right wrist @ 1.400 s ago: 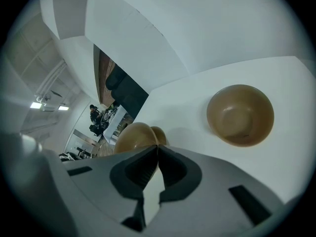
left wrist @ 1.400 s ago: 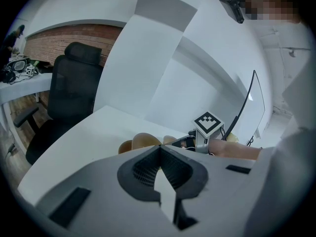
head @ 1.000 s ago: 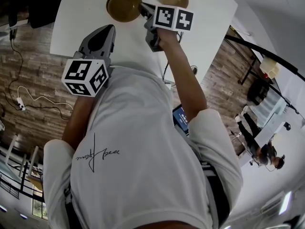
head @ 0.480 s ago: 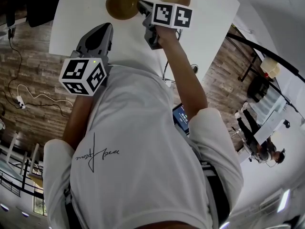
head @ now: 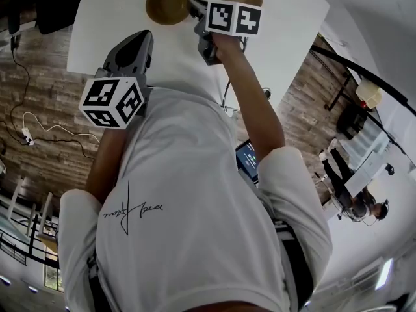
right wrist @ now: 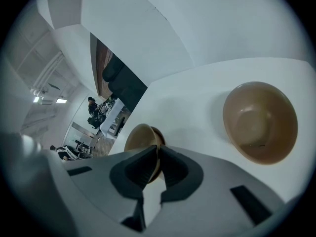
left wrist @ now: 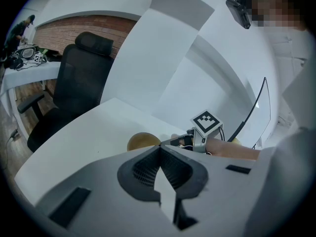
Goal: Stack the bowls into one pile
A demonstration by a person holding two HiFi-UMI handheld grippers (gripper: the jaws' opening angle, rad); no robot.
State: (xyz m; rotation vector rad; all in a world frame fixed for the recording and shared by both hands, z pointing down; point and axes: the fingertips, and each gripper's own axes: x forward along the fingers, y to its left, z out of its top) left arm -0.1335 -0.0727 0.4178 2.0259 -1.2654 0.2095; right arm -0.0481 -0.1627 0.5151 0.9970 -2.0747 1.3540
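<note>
Your right gripper [right wrist: 157, 154] has its jaws clamped on the rim of the held bowl [right wrist: 140, 139]. One jaw is inside the wall and one outside, so the bowl hangs off the jaw tips and spreads to the gripper's left. From these views I cannot tell whether its base has left the white table [head: 117, 12] or rests on it. The relation that counts is sideways: the second bowl [right wrist: 260, 121] sits to the right of that gripper, mouth up and unobstructed, apart from the held bowl with bare table between them. Being round, it has no long axis to line up with, and only its open mouth facing upward matters. My judgement is that the coming move is a carry to the right. You would raise the held bowl above the other's rim, keep it level with the mouth up, and bring it down centred so it nests instead of catching on an edge. With a one-sided rim grip the bowl may tip away from the jaws, so watch for that. Your left gripper [left wrist: 159, 149] has its jaws closed together on nothing. It is drawn back toward your body, with both bowls ahead of its tips, so the right gripper is plainly the nearer one for this.
</note>
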